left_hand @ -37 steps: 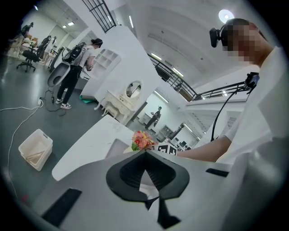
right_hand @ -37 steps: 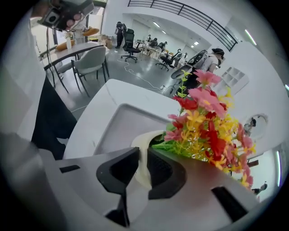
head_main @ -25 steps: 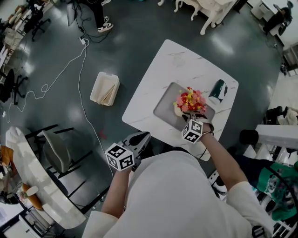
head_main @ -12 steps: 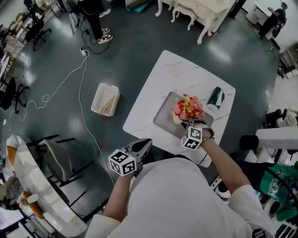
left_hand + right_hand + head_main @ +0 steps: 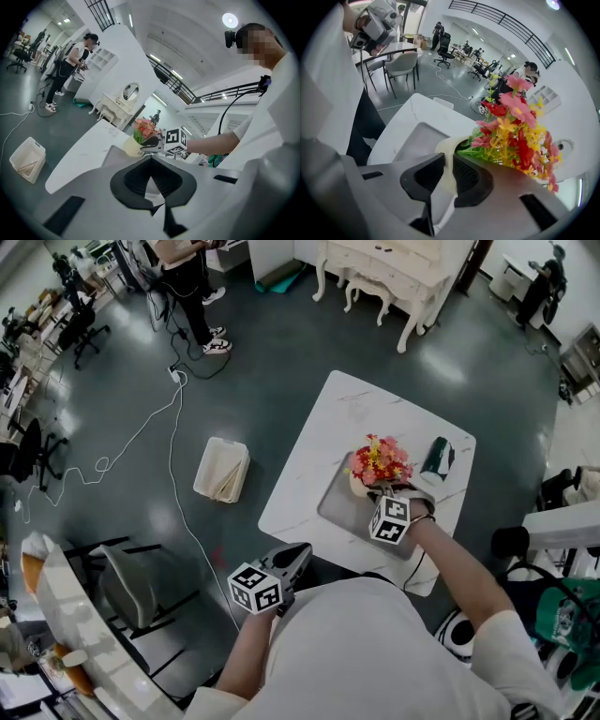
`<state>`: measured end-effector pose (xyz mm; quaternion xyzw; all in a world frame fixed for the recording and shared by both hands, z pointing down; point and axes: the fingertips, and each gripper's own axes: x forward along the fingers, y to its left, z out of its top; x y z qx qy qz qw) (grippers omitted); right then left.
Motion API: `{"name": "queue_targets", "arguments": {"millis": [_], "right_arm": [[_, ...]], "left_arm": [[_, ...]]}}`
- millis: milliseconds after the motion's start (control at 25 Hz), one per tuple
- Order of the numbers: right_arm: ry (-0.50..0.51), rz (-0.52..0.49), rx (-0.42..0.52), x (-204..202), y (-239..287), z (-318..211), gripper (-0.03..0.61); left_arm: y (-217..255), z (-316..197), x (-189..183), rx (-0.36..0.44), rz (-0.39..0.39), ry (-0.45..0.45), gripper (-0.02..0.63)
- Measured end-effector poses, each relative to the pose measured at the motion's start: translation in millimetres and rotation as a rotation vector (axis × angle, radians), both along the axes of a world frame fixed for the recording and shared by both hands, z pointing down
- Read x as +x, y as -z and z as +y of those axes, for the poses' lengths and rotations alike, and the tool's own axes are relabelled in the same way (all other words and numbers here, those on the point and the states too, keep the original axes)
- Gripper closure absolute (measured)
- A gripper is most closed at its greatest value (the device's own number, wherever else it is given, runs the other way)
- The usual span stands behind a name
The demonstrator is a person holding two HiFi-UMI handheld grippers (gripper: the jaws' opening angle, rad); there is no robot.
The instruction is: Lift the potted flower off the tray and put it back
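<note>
The potted flower (image 5: 380, 462), red, pink and yellow blooms in a cream pot (image 5: 446, 149), hangs just above the grey tray (image 5: 339, 505) on the white marble table (image 5: 323, 427). My right gripper (image 5: 377, 491) reaches steeply down from the near side and is shut on the pot's rim (image 5: 449, 164), one jaw inside and one outside. My left gripper (image 5: 298, 555) is off the table's near-left edge by my body, shut and holding nothing (image 5: 151, 161). From the left gripper view the pot (image 5: 132, 146) and the right gripper (image 5: 157, 143) show beyond it.
A dark green cup (image 5: 437, 456) stands on the table right of the tray. On the floor to the left lie a cream basket (image 5: 223, 470) and a white cable (image 5: 155, 432). A grey chair (image 5: 131, 582) and a long counter stand at lower left.
My right gripper has risen with the pot, which has come up off the tray. The left gripper has stayed where it was. The head view has shifted a little.
</note>
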<state>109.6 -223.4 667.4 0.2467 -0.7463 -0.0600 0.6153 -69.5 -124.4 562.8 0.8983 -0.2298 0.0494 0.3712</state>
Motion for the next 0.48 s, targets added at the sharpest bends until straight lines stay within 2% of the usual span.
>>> {"name": "queue_targets", "arguments": {"millis": [480], "right_arm": [[0.112, -0.014, 0.013, -67, 20, -50, 0.514]], "left_arm": [[1, -9, -31, 0.002, -0.014, 0.053, 0.604]]}}
